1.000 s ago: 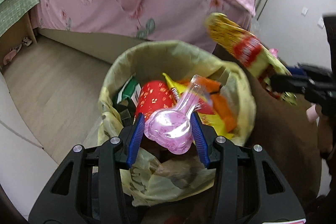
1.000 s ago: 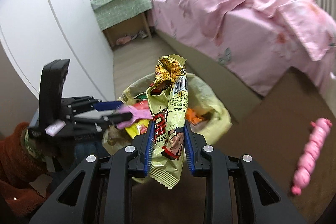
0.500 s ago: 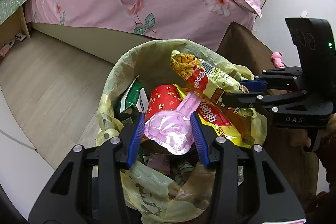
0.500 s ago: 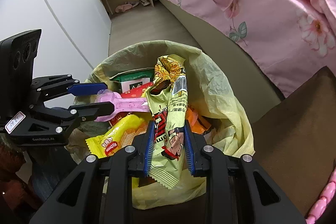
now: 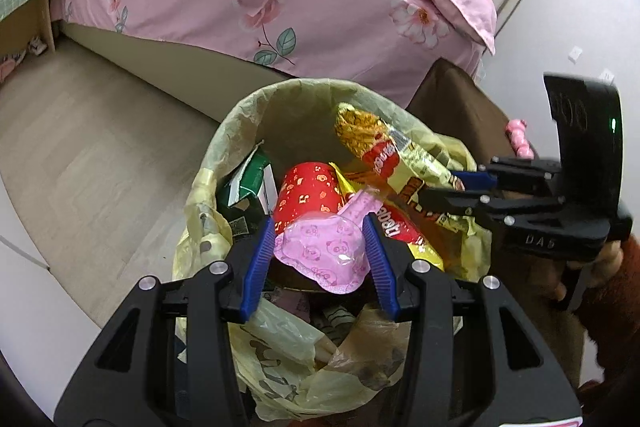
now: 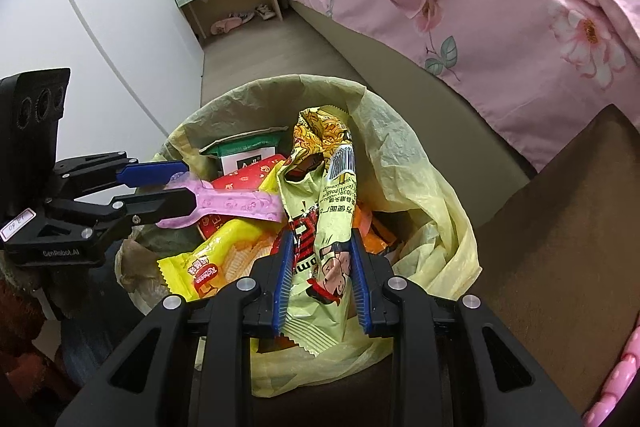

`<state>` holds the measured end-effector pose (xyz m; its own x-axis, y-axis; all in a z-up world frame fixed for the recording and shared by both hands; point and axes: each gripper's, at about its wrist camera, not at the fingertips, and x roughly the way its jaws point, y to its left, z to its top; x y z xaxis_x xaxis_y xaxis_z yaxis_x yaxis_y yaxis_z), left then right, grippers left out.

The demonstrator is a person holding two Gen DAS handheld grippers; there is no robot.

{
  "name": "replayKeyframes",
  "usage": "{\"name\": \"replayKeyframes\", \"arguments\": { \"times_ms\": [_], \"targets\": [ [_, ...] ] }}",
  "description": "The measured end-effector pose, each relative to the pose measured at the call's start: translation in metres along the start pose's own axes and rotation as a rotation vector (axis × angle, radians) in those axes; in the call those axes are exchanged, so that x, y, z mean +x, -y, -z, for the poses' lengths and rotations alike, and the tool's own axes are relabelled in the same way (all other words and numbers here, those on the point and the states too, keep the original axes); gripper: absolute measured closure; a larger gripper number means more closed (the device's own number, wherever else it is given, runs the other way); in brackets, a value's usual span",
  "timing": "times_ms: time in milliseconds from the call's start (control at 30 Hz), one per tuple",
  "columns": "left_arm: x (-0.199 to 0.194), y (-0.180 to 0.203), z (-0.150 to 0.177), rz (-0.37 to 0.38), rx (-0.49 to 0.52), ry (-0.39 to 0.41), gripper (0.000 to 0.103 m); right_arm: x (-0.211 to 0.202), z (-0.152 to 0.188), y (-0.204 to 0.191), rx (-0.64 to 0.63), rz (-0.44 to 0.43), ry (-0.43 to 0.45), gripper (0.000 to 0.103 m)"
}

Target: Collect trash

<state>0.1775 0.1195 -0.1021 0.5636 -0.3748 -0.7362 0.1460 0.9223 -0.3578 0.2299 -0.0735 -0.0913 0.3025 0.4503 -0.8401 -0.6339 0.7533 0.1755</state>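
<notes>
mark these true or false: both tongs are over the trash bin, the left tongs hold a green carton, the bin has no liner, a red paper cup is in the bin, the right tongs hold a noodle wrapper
1. Both tongs are over the trash bin. True: left tongs and right tongs both hang above its opening.
2. The left tongs hold a green carton. False: they grip a pink plastic package; the green carton lies inside the bin.
3. The bin has no liner. False: a yellow bag lines it.
4. A red paper cup is in the bin. True.
5. The right tongs hold a noodle wrapper. True, though their jaws are opening with the wrapper between them.
</notes>
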Motion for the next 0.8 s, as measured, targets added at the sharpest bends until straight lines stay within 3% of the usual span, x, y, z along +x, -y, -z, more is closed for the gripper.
{"name": "replayKeyframes", "arguments": {
  "times_ms": [67, 167, 333, 467, 600, 700, 800],
  "targets": [
    [-0.004, -0.004, -0.001, 0.013, -0.022, 0.013, 0.06, -0.003, 0.002, 0.0, 0.004, 0.001, 0.011, 0.073],
    [-0.013, -0.009, -0.004, 0.042, -0.066, 0.035, 0.052, -0.01, 0.006, 0.0, 0.015, 0.002, 0.022, 0.06],
    [-0.037, -0.007, -0.008, 0.065, -0.129, 0.086, 0.037, -0.039, 0.015, -0.001, 0.051, 0.028, 0.081, 0.055],
    [-0.063, 0.017, -0.007, 0.027, -0.096, 0.122, 0.019, -0.078, 0.029, -0.01, 0.041, 0.071, 0.144, 0.055],
    [-0.093, 0.059, 0.006, -0.025, -0.035, 0.152, 0.011, -0.13, 0.056, -0.028, 0.038, 0.153, 0.196, 0.055],
    [-0.118, 0.091, 0.024, -0.066, 0.002, 0.194, 0.011, -0.165, 0.082, -0.045, 0.056, 0.214, 0.233, 0.055],
    [-0.141, 0.12, 0.043, -0.125, 0.036, 0.229, 0.011, -0.196, 0.111, -0.058, 0.102, 0.218, 0.278, 0.055]
  ]
}}
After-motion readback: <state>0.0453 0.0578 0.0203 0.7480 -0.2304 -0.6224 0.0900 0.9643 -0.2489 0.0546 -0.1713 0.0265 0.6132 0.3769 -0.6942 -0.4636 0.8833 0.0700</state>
